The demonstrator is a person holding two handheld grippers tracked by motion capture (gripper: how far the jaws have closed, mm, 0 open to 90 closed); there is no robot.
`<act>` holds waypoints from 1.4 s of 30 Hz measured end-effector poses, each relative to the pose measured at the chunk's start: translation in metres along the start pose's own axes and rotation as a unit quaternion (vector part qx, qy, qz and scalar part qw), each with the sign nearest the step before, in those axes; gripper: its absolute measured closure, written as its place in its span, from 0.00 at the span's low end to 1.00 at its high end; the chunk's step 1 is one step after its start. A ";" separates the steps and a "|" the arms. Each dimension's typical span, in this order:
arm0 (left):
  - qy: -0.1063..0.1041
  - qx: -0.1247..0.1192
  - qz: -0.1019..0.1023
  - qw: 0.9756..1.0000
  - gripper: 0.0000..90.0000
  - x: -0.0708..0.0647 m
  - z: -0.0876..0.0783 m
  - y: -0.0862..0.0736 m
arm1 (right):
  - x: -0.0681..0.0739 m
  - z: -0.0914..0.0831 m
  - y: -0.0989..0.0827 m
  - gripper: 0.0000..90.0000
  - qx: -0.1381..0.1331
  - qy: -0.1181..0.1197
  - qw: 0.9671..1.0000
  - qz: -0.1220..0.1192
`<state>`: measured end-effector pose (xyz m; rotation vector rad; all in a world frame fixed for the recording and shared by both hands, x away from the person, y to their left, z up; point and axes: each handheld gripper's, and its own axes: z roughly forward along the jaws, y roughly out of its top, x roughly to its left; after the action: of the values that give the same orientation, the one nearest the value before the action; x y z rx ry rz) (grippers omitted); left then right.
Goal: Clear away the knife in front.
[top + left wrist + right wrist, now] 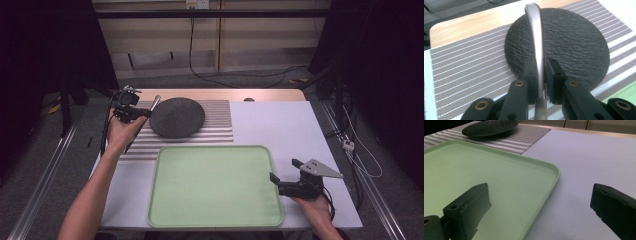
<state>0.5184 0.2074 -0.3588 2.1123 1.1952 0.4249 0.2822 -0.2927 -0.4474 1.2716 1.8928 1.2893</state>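
Steel handle [537, 45] clamped in left gripper [541, 75]; right gripper [539, 207] gapes; one plate [177, 117], one tray [215, 186].

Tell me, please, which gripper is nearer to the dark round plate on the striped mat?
Left. The left gripper, shut on a metal utensil handle, is just beside the dark plate at its left edge. The right gripper, jaws open, sits at the green tray's right edge, well apart from the plate.

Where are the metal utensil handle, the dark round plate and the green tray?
metal utensil handle [537, 37], left gripper view, mid-shaft.
dark round plate [177, 117], high view, centre.
green tray [215, 185], high view, bare floor.
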 end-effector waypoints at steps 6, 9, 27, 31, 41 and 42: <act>-0.008 -0.003 0.008 1.000 0.89 -0.010 -0.004 -0.005 | 0.001 0.000 0.000 0.03 0.001 -0.001 1.000 -0.003; -0.010 -0.001 0.016 1.000 0.89 -0.016 -0.007 -0.007 | 0.001 0.000 0.001 0.03 0.002 -0.002 1.000 -0.003; -0.037 0.002 0.051 0.998 0.89 -0.060 -0.017 -0.017 | 0.001 0.001 0.001 0.03 0.001 0.000 1.000 -0.003; -0.040 0.008 0.056 0.998 0.89 -0.065 -0.018 -0.020 | 0.001 0.001 0.001 0.03 0.001 0.001 1.000 -0.002; -0.055 0.017 0.071 0.996 0.89 -0.084 -0.023 -0.029 | 0.001 0.001 0.001 0.03 0.001 0.000 1.000 -0.002; -0.061 0.016 0.070 0.996 0.89 -0.086 -0.023 -0.029 | 0.001 0.001 0.001 0.03 0.001 0.000 1.000 -0.003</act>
<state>0.4414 0.1540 -0.3582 2.2245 0.9957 0.3362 0.2826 -0.2914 -0.4468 1.2666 1.8964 1.2855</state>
